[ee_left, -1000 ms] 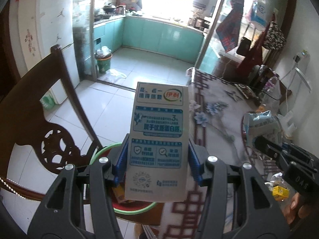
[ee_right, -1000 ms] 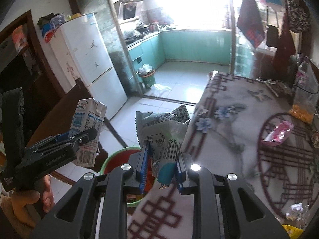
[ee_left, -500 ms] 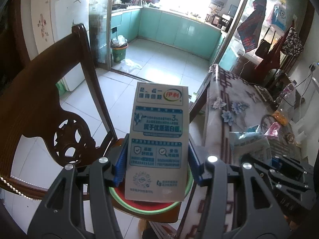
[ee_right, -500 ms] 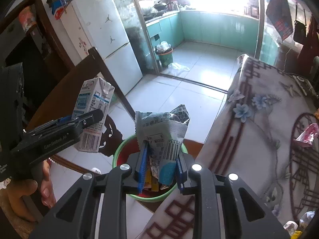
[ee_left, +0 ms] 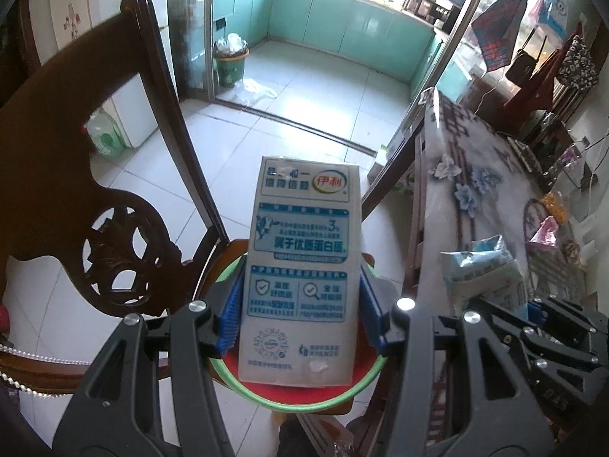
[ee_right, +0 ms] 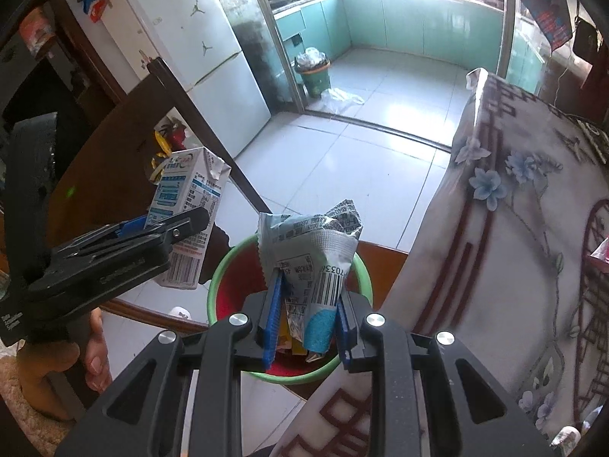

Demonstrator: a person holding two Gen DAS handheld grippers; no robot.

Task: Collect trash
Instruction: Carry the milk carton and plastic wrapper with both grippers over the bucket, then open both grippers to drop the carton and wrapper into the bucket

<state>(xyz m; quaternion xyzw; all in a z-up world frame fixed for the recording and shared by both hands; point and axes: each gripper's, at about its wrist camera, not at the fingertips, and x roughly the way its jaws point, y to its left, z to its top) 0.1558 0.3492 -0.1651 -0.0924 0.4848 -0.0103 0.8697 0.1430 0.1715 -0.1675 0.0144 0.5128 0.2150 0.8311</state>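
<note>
- Left wrist view: left gripper (ee_left: 300, 312) pinches a carton (ee_left: 300, 270) at frame centre, above the bin (ee_left: 297, 400).
- Right wrist view: right gripper (ee_right: 308, 323) pinches a wrapper (ee_right: 312, 255) over the bin (ee_right: 220, 278), lower centre.

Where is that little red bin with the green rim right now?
The bin sits on the wooden chair's seat beside the table, low in both views, under the left tongs holding a milk carton and the right tongs holding a wrapper.
</note>
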